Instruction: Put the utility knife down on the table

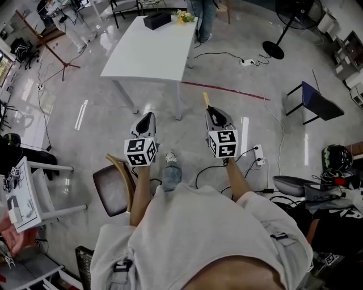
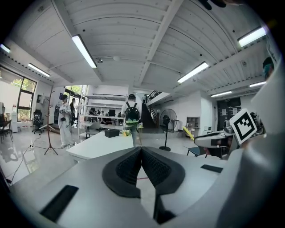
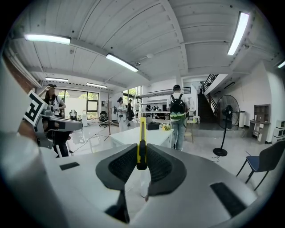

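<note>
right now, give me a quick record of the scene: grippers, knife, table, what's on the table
right gripper: shut on the yellow utility knife, which sticks out forward
left gripper: shut, nothing between the jaws
white table: ahead of both grippers, which are over the floor
on table: black box and yellow-green bunch at the far end
knife set down: not yet
</note>
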Demonstrator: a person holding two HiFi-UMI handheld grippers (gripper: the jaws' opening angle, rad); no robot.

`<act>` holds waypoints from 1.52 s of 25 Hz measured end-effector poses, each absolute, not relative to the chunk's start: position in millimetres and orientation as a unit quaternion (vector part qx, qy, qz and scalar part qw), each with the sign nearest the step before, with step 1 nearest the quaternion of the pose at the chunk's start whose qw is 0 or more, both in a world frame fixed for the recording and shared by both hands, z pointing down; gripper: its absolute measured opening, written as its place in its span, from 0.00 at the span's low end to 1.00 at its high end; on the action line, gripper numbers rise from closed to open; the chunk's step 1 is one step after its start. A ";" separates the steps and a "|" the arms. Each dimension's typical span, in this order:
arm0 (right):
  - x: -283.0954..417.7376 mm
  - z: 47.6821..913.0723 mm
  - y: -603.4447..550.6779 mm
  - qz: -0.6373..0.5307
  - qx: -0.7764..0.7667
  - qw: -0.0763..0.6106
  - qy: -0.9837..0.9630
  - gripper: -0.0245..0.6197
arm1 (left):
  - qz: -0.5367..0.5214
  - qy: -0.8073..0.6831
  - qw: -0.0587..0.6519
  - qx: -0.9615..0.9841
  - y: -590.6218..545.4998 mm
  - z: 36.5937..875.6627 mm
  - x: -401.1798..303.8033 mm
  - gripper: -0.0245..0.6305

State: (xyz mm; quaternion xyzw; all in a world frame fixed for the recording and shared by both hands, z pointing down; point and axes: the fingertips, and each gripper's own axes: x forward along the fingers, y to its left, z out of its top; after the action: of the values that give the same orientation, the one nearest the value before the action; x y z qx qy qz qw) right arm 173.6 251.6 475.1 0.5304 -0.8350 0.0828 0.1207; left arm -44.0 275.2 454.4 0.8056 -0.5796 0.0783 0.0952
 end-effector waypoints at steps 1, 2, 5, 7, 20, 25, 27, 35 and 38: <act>173.2 475.9 244.3 0.082 0.532 0.121 -0.834 0.17 | 0.078 -0.578 0.096 0.807 267.1 456.1 -44.2 0.07; 171.9 476.3 236.6 0.082 0.533 0.122 -0.834 0.17 | 0.077 -0.576 0.097 0.808 258.3 457.8 -45.1 0.07; 165.7 476.4 210.9 0.077 0.537 0.123 -0.831 0.17 | 0.073 -0.571 0.098 0.812 227.8 461.6 -50.2 0.07; 161.7 477.1 192.3 0.078 0.541 0.125 -0.828 0.17 | 0.070 -0.566 0.099 0.815 205.7 462.4 -54.1 0.07; 113.0 459.3 60.8 0.062 0.556 0.138 -0.818 0.17 | 0.050 -0.558 0.098 0.823 65.7 450.5 -110.5 0.07; 97.3 456.8 19.0 0.058 0.563 0.138 -0.813 0.17 | 0.048 -0.549 0.098 0.829 18.1 450.3 -123.6 0.07; 94.4 457.0 4.9 0.059 0.568 0.137 -0.810 0.17 | 0.049 -0.543 0.097 0.833 1.8 450.0 -125.2 0.07; 86.7 467.2 -31.5 0.065 0.581 0.144 -0.798 0.17 | 0.051 -0.526 0.101 0.843 -45.4 459.6 -132.6 0.07; 87.2 474.5 -34.7 0.070 0.584 0.150 -0.794 0.17 | 0.053 -0.520 0.106 0.846 -53.4 465.4 -131.7 0.07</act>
State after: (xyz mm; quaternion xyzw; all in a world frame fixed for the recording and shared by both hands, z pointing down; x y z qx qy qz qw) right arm 87.2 -34.7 474.5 0.5844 -0.7943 0.0701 0.1503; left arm -131.7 -53.4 465.4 0.8461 -0.5197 0.0531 0.1063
